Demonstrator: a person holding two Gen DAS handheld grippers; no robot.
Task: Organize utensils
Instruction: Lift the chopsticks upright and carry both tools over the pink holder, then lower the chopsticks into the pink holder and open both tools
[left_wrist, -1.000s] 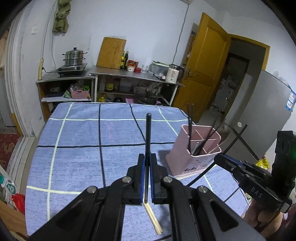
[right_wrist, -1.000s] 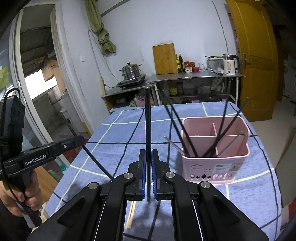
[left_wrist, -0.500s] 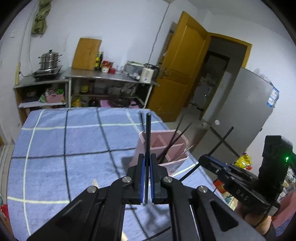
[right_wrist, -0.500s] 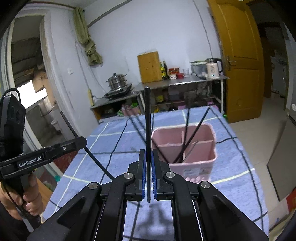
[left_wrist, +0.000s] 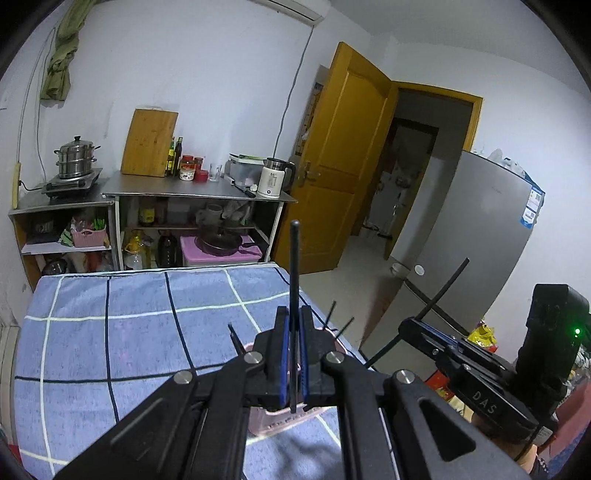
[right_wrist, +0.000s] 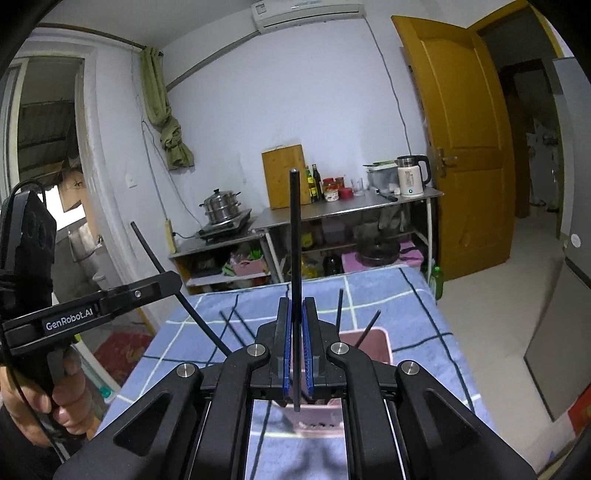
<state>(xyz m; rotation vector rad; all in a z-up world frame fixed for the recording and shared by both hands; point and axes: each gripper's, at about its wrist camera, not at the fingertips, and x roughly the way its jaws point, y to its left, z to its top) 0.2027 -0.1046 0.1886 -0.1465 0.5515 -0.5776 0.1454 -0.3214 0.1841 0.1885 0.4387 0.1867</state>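
While the left tongs (left_wrist: 294, 354) are seen from their own camera, their blue-lined jaws are pressed tight on a thin black chopstick (left_wrist: 294, 280), which is held upright and sticks well up past the fingertips. Directly behind and below the jaws a pink utensil holder (left_wrist: 280, 424) is largely hidden; only its lower edge and part of its rim are shown, with a few dark stick tips (left_wrist: 330, 314) poking up from it. The holder stands on a blue checked tablecloth (left_wrist: 110, 343). At the right of this view the right tongs (left_wrist: 410, 328) are seen from the side, gripped by a hand at the frame's edge, with a second black chopstick (left_wrist: 443, 288) clamped slantwise between closed jaws.

From the right wrist camera the right tongs (right_wrist: 296, 350) are likewise shut on their black chopstick (right_wrist: 294, 251), held upright. The pink holder (right_wrist: 373, 343) is seen just past the fingertips, partly covered by them, with dark sticks (right_wrist: 339, 310) leaning out of it. At the left the left tongs (right_wrist: 173, 284) are held by a hand (right_wrist: 44, 402), and their chopstick (right_wrist: 162, 269) is clamped at a slant. A wooden cutting board (right_wrist: 284, 177) and a steel steamer pot (right_wrist: 219, 205) are set on the shelves behind the table.
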